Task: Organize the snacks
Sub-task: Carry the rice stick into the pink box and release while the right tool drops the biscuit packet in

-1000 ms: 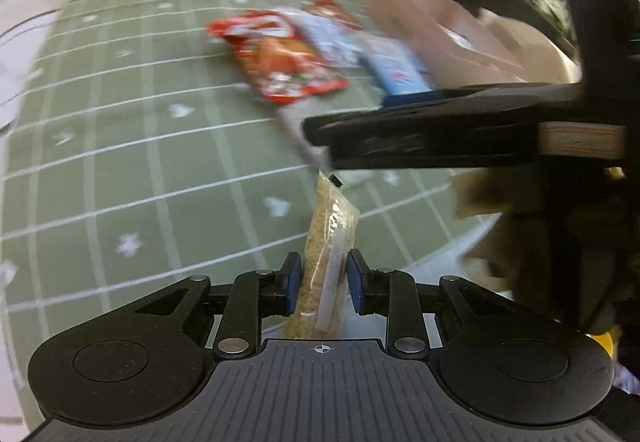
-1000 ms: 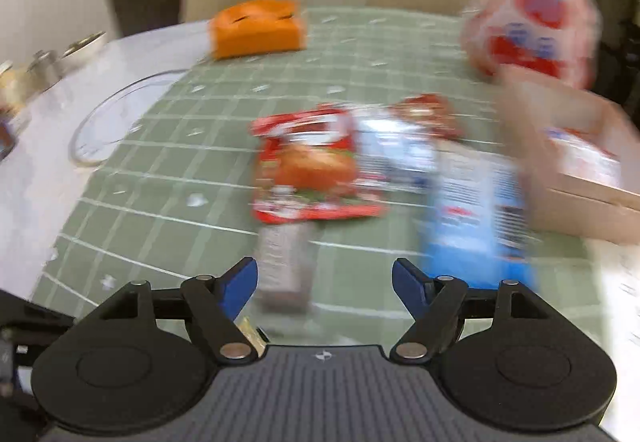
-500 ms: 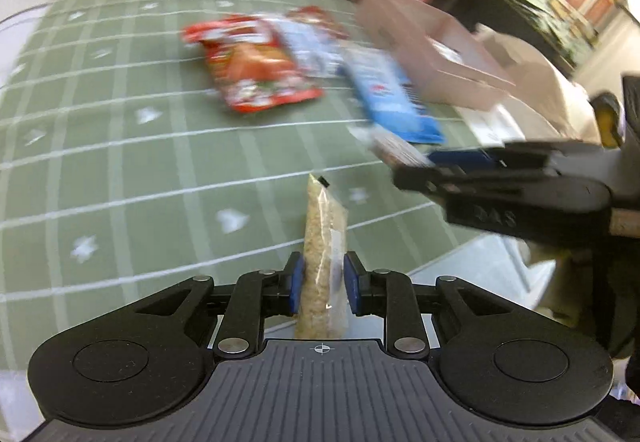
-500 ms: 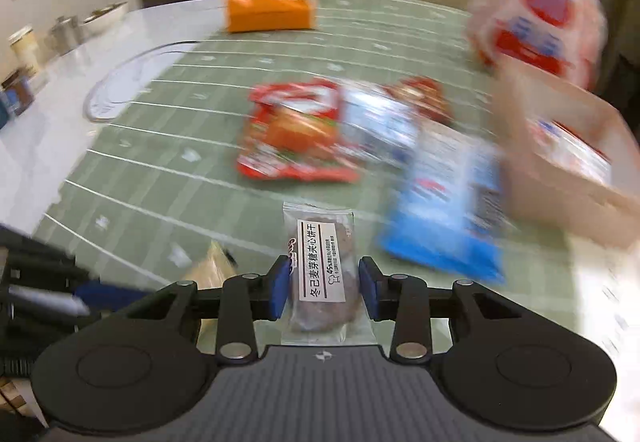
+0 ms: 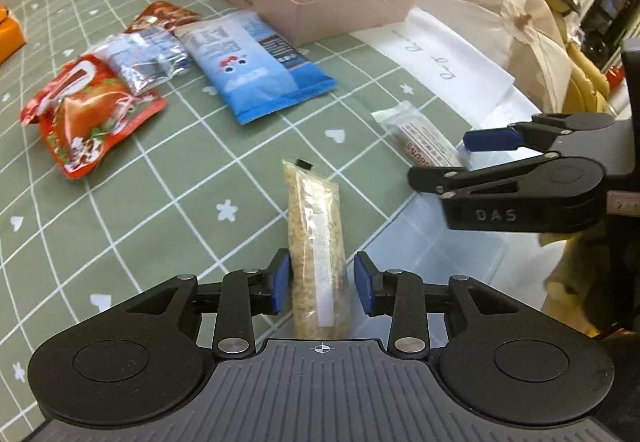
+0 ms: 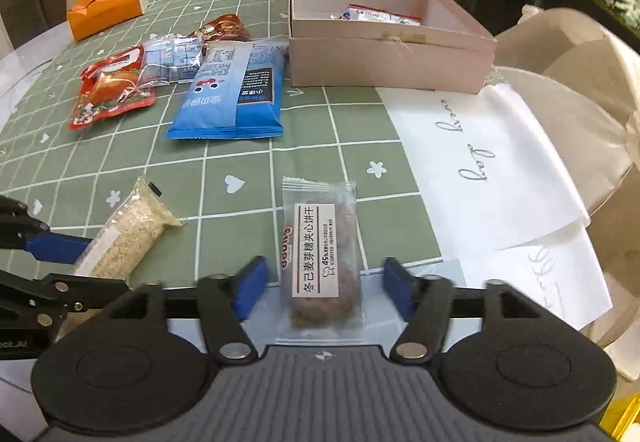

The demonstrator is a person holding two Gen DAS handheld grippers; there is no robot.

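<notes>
A clear packet of pale grain bar (image 5: 316,238) lies on the green checked tablecloth (image 5: 160,202) at its near edge. It sits between the jaws of my left gripper (image 5: 322,284), which are opening, with a gap at the right pad. A clear packet with a brown biscuit (image 6: 320,254) lies between the jaws of my right gripper (image 6: 324,282), also opening, and both pads stand clear of it. The right gripper (image 5: 448,162) is just right of the left one, over the biscuit packet (image 5: 424,138). The left gripper (image 6: 106,262) enters from the left at the grain packet (image 6: 132,230).
An open pink box (image 6: 384,58) holding a small packet stands at the back right. A blue packet (image 6: 232,94), a red packet (image 6: 112,86) and a silvery packet (image 6: 172,58) lie mid-table. An orange tissue box (image 6: 104,6) is far left, white paper (image 6: 480,162) at right.
Both grippers carried their packets toward the table's near right edge. The right closed on the biscuit packet, then opened. The left jaws have parted from the grain packet, which now lies on the cloth.
</notes>
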